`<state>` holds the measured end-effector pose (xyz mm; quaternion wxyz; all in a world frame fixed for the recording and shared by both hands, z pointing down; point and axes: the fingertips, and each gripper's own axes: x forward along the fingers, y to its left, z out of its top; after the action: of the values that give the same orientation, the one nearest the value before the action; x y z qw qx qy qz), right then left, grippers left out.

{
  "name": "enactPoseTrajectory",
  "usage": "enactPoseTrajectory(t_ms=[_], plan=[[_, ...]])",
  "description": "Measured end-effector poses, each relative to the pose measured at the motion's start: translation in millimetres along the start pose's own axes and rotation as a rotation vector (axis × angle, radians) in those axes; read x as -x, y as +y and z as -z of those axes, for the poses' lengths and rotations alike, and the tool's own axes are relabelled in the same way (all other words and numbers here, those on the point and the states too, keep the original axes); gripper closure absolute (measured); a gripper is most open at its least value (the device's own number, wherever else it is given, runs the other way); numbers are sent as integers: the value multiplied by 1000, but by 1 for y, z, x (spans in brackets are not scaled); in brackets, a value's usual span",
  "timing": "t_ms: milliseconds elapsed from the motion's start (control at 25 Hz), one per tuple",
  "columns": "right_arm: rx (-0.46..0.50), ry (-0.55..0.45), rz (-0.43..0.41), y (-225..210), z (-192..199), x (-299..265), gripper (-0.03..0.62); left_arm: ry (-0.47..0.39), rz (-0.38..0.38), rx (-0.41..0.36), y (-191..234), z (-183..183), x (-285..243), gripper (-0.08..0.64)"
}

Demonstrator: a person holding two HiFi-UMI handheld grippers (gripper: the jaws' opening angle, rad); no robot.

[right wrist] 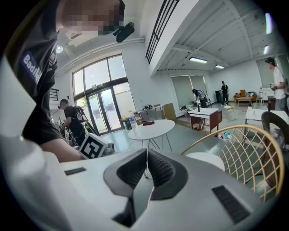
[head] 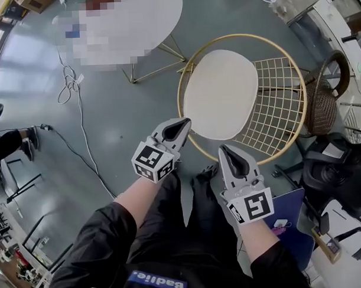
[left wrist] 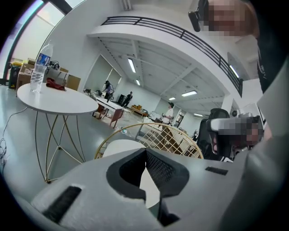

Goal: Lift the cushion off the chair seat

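Observation:
A cream oval cushion (head: 219, 93) lies on the seat of a round gold wire chair (head: 279, 101). My left gripper (head: 186, 124) hangs at the cushion's near left edge, jaws shut and empty. My right gripper (head: 223, 149) is by the chair's front rim, just short of the cushion, also shut with nothing in it. In the left gripper view the cushion (left wrist: 118, 146) and the gold rim (left wrist: 149, 127) show just past the closed jaws (left wrist: 145, 152). In the right gripper view the cushion (right wrist: 205, 159) and the wire back (right wrist: 246, 149) lie to the right of the closed jaws (right wrist: 146, 153).
A round white table (head: 138, 24) on gold legs stands beyond the chair to the left, with a bottle (left wrist: 39, 67) on it. A cable (head: 79, 123) trails over the grey floor. A wicker basket (head: 324, 100) and black office chairs (head: 335, 176) crowd the right side.

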<state>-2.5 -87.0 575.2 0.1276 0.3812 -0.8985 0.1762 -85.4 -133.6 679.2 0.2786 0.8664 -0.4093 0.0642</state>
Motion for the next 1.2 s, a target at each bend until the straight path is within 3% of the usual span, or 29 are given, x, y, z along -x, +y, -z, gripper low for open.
enactPoseTrajectory(t_ms=[680,800,1200], plan=[[-41,15,2,-17,44,-43,561,236,-28,73,97,98,-73,537],[-46,33,-4,-18,52,-42,561,272,-46,122,112,114,-83,439],[-71,70,-28,-9,70,-36,561,369,-36,256,138,152,-109,354]])
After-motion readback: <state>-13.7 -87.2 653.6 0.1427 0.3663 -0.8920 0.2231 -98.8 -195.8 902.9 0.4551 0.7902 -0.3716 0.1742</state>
